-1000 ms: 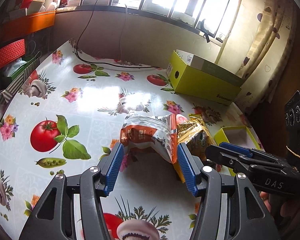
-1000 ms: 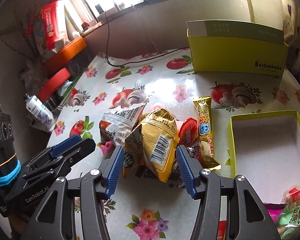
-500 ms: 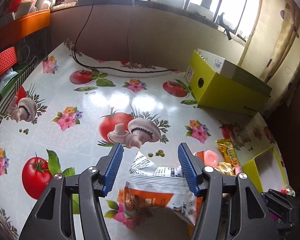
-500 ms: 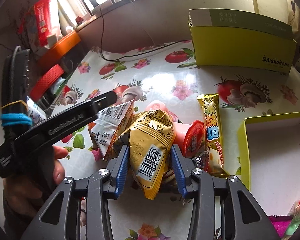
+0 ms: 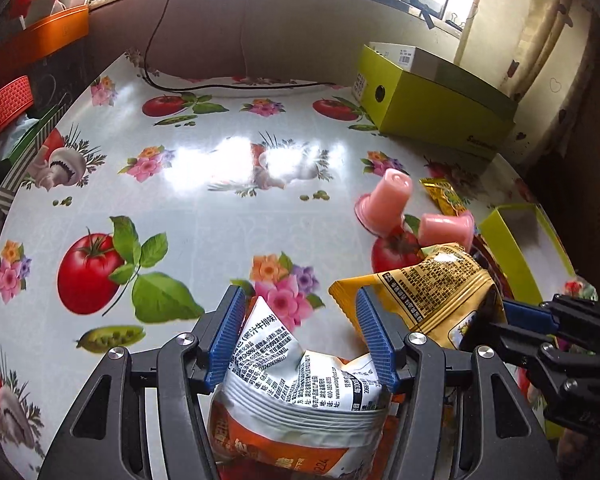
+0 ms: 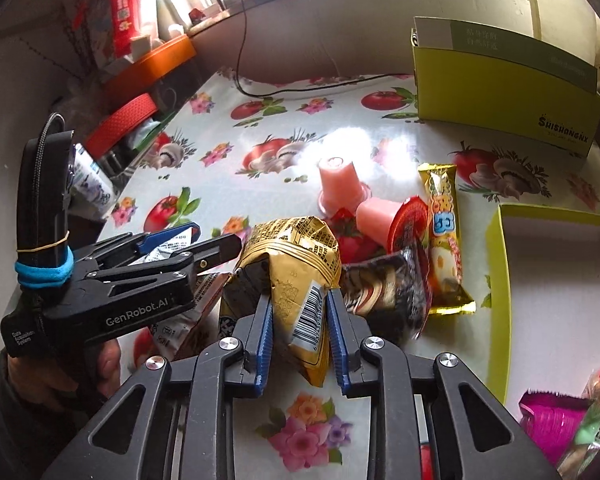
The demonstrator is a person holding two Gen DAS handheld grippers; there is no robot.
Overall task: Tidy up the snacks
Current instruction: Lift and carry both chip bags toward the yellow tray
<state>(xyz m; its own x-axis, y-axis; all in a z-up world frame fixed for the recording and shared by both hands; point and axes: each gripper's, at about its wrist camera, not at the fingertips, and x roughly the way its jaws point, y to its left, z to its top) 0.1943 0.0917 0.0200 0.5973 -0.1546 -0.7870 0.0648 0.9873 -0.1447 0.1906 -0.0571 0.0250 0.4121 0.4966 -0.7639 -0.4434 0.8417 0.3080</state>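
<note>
A white-and-orange snack bag [image 5: 300,380] lies on the tomato-print tablecloth, deep between the fingers of my left gripper [image 5: 299,300]. Those jaws stand wide and do not squeeze the bag. A crumpled yellow snack bag [image 6: 296,256] sits between the blue pads of my right gripper [image 6: 299,300], whose jaws are closing on it and pinch its barcode end. The two grippers work side by side: the left gripper [image 6: 216,238] shows in the right wrist view, and the yellow bag [image 5: 432,288] in the left wrist view. Two pink jelly cups [image 6: 338,184] [image 6: 380,220] lie just beyond.
A yellow stick snack [image 6: 442,216] and a dark packet [image 6: 384,284] lie right of the yellow bag. An open yellow-green box tray [image 6: 560,280] is at the right, with a magenta packet [image 6: 548,416] nearer. A tall yellow-green box [image 6: 500,92] and a black cable [image 6: 300,88] are at the back.
My right jaws have closed onto the yellow bag. The left gripper has slid forward, so the white-and-orange bag sits deeper between its fingers. The pink cups have come into plain view.
</note>
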